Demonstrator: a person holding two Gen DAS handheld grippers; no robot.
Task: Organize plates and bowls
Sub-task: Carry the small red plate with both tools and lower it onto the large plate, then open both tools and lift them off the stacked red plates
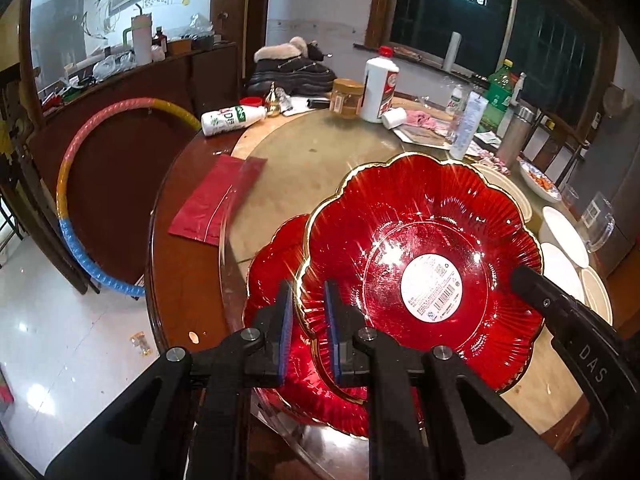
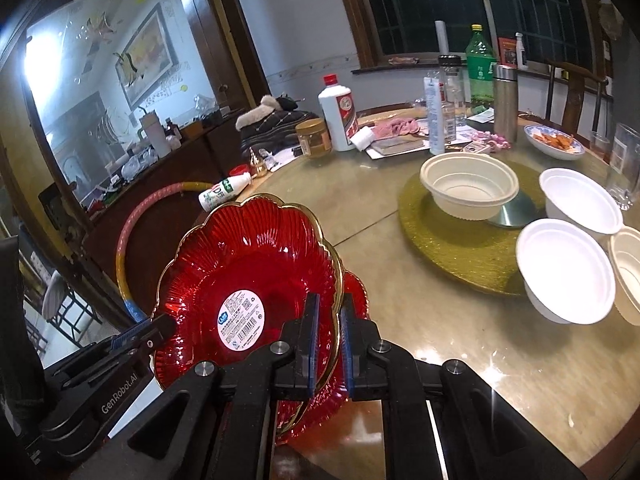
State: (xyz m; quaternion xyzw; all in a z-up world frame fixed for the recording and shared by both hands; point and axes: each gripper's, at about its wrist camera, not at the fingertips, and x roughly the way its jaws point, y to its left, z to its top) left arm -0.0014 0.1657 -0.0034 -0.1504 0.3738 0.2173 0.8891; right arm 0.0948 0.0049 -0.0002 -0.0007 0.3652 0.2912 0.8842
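A red flower-shaped glass plate with a gold rim and a white label [image 1: 420, 264] is held tilted above a second red plate [image 1: 276, 256] lying on the table. My left gripper [image 1: 308, 300] is shut on the upper plate's left rim. My right gripper [image 2: 330, 312] is shut on its opposite rim [image 2: 248, 268]; the lower plate [image 2: 356, 292] shows beside it. The right gripper's fingers [image 1: 536, 284] show in the left wrist view. A cream bowl [image 2: 468, 188] sits on a gold charger [image 2: 440, 240]. White bowls [image 2: 568, 268] stand at right.
The round glass-topped table [image 2: 440, 340] carries a white liquor bottle [image 2: 338, 116], a jar [image 2: 314, 138], a lying white bottle [image 1: 232, 118], a green bottle [image 2: 480, 68], a steel flask [image 2: 505, 100], a glass [image 2: 626, 168], a food dish [image 2: 554, 142] and a red packet [image 1: 216, 200]. A hoop [image 1: 72, 184] leans left.
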